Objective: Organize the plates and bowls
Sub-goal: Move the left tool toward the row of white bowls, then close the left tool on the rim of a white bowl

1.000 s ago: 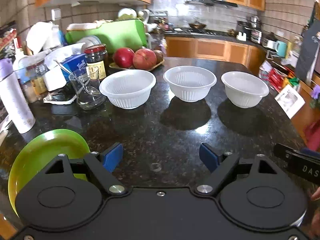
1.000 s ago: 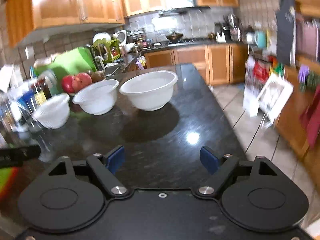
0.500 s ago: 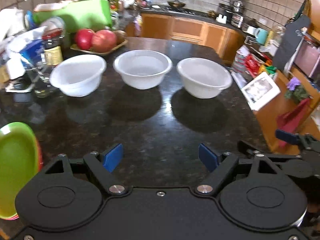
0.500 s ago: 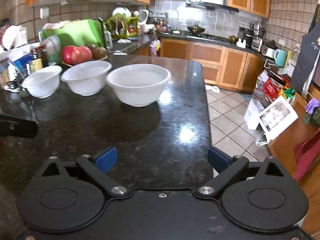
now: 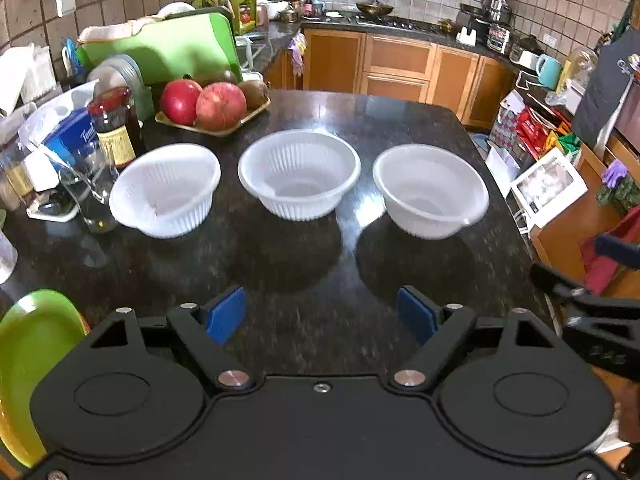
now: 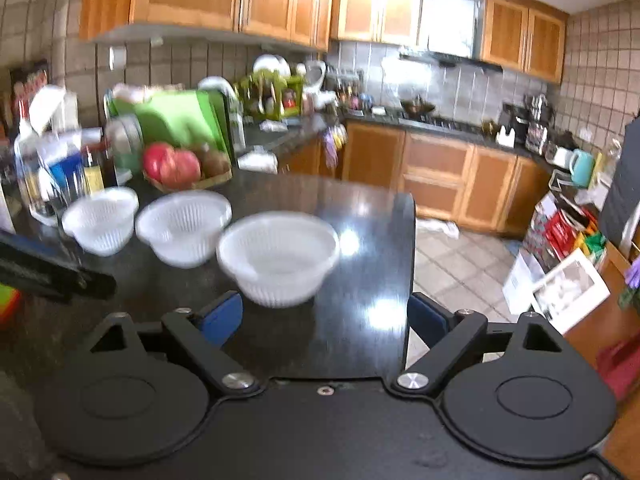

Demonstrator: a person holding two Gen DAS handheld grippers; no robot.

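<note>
Three white ribbed plastic bowls stand in a row on the black granite counter (image 5: 304, 280): a left bowl (image 5: 166, 190), a middle bowl (image 5: 299, 172) and a right bowl (image 5: 430, 194). Green plates (image 5: 32, 352) are stacked at the counter's near left. My left gripper (image 5: 320, 316) is open and empty, short of the bowls. My right gripper (image 6: 322, 316) is open and empty, just short of the right bowl (image 6: 278, 258); the middle bowl (image 6: 184, 232) and left bowl (image 6: 100, 218) lie beyond to its left. The right gripper's body shows in the left wrist view (image 5: 600, 320).
A tray of red fruit (image 5: 212, 108), a dark jar (image 5: 116, 124), a glass (image 5: 86, 192), a blue box and a green cutting board (image 5: 168, 48) crowd the counter's back left. The counter's right edge (image 6: 408, 280) drops to tiled floor. Cabinets stand behind.
My left gripper swung right and closer, so the bowls now sit centred ahead. My right gripper rose and moved toward the right bowl. Both stay open.
</note>
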